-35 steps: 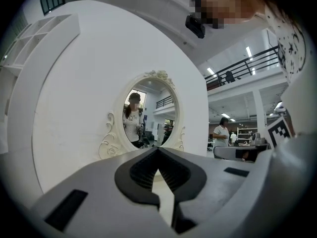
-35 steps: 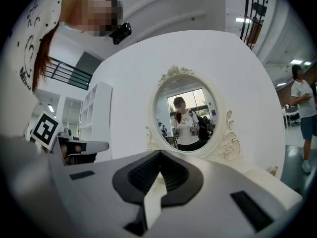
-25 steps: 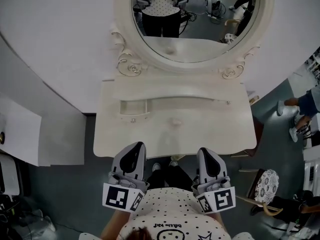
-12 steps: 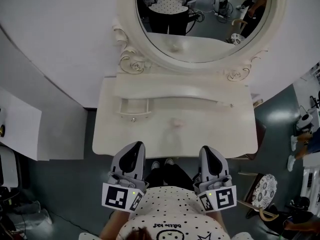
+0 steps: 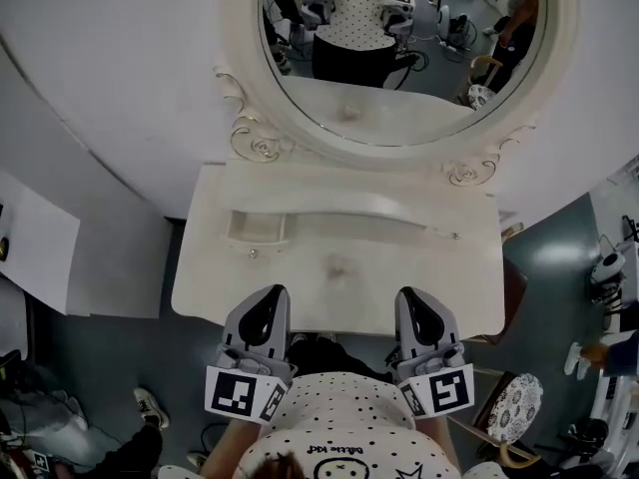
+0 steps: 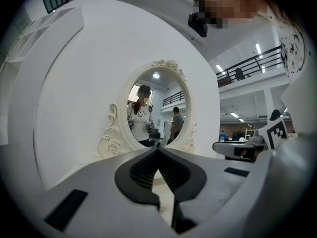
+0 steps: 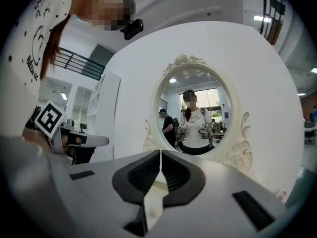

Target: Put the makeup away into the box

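Nearest the camera is the wearer's polka-dot shirt [image 5: 339, 422], with both grippers held just in front of it, side by side and well apart.

Left gripper [image 5: 271, 292]: jaws pressed together, nothing between them. Its own view [image 6: 158, 149] confirms that the dark pads meet at the tip.

Right gripper [image 5: 410, 293]: jaws likewise closed and empty, with the pads meeting along a thin line in its own view [image 7: 160, 153].

Both tips sit at the near edge of a white dressing table [image 5: 429, 282], pointing across it.

On the tabletop ahead of the grippers, roughly between their two lines and nearer the left one, lies a small pale object [image 5: 337, 264]. It is too faint to identify as makeup. Neither gripper touches it.

Further ahead, slightly left of the left gripper, a shallow open compartment [image 5: 257, 227] is set into the table's raised rear section. Its contents cannot be made out.

Beyond that, an oval mirror [image 5: 399, 78] in a scroll-carved white frame stands at the back of the table. It reflects the wearer and both grippers.

To the right gripper's outer side, on the grey floor [image 5: 559, 267], stands a chair with a patterned seat [image 5: 513, 407]. To the left gripper's outer side, a shoe [image 5: 150, 405] is visible on the floor.
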Demonstrator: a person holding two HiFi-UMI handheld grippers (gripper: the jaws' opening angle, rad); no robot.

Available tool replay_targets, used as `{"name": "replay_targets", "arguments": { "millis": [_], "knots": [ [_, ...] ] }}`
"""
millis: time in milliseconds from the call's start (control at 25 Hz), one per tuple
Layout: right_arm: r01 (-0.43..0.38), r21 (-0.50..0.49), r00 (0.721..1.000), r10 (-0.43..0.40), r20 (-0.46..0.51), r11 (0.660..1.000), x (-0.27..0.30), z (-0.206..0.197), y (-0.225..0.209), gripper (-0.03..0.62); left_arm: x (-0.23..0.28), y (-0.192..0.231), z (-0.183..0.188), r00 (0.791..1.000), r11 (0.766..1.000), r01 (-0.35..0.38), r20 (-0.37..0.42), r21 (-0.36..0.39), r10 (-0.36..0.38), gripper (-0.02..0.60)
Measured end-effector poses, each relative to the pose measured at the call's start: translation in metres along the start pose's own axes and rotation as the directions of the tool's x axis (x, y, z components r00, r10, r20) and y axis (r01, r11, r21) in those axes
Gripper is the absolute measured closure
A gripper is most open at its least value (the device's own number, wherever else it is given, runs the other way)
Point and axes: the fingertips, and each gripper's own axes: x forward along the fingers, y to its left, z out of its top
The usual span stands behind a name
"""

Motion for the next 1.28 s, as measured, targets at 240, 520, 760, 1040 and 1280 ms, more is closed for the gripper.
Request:
{"name": "replay_targets", "arguments": {
  "millis": [240,520,760,1040,1280],
  "knots": [
    [-0.233,-0.139,0.957,0.202,-0.207,0.962,0.061,-0.054,-0.002,0.486,0.009,0.003,-0.003,0.999,0.999,-0.036,-0.003,-0.011,0.036,0.577],
    [-0.495,-0.131,0.773,0.365,-0.519,0.859,0.121,-0.166,0.026,0.428,0.017,0.019,0.0,0.997,0.997,-0.069,-0.028,-0.02,0.068,0.577],
    [-0.586,-0.118,0.618,0.348,-0.705,0.802,0.137,-0.24,0.032,0.418,0.026,0.038,0.005,0.996,0.998,-0.068,-0.057,-0.018,0.067,0.577],
    [-0.553,-0.076,0.567,0.308,-0.764,0.83,0.144,-0.279,0.028,0.418,0.046,0.05,0.003,0.997,0.999,-0.036,-0.075,-0.019,0.034,0.577],
    [-0.551,-0.072,0.556,0.301,-0.774,0.831,0.146,-0.279,0.032,0.45,0.055,0.054,0.005,0.997,0.999,-0.016,-0.071,-0.029,0.014,0.577]
  ]
}}
